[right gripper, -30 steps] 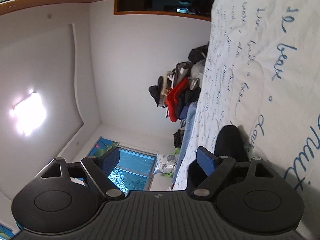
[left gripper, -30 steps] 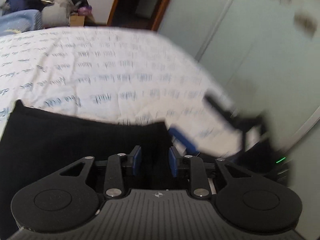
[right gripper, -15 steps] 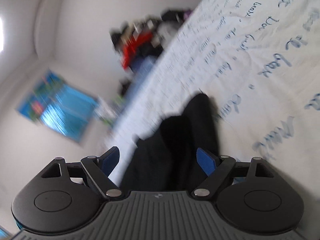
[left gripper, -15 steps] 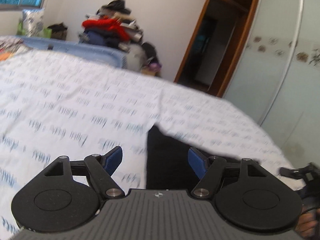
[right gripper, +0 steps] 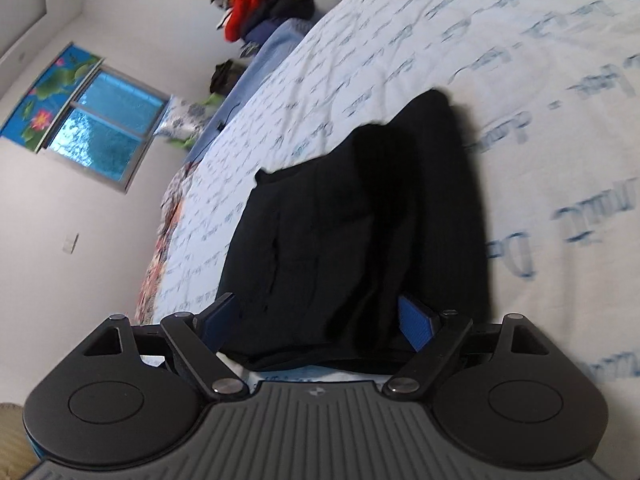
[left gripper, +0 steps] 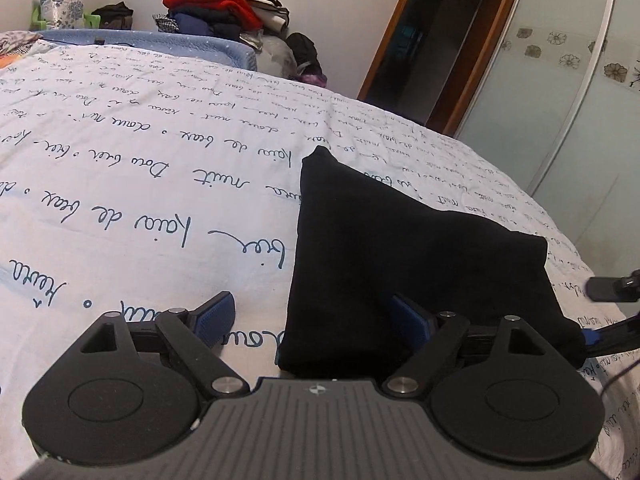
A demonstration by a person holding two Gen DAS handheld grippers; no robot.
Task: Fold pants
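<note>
- The bed (left gripper: 120, 152) takes almost the whole room; its sheet is pale cotton, a little wrinkled, printed with lines of blue handwriting.
- At the far side, against the wall, a heap of clothes (left gripper: 224, 4) is piled, with a red piece on top, soft and shapeless.
- The pants (left gripper: 400, 248) lie on the near right part of the sheet. They are black, matte, quite thick, and already folded into a compact bundle with one pointed corner toward the far side and a rounded edge at the right.
- The left gripper (left gripper: 316, 316) hangs over the near edge of the bundle. Its jaws are opening; the edge of the fabric lies between them, but the blue ribbed pads do not press it.
- The right gripper (right gripper: 316, 320) is wide open over the other side, holding nothing.
- I judge that the fold is nearly finished. To do it well, both tongs should leave straight, without catching the cloth, and then press the layers flat so that the edges stay together.
</note>
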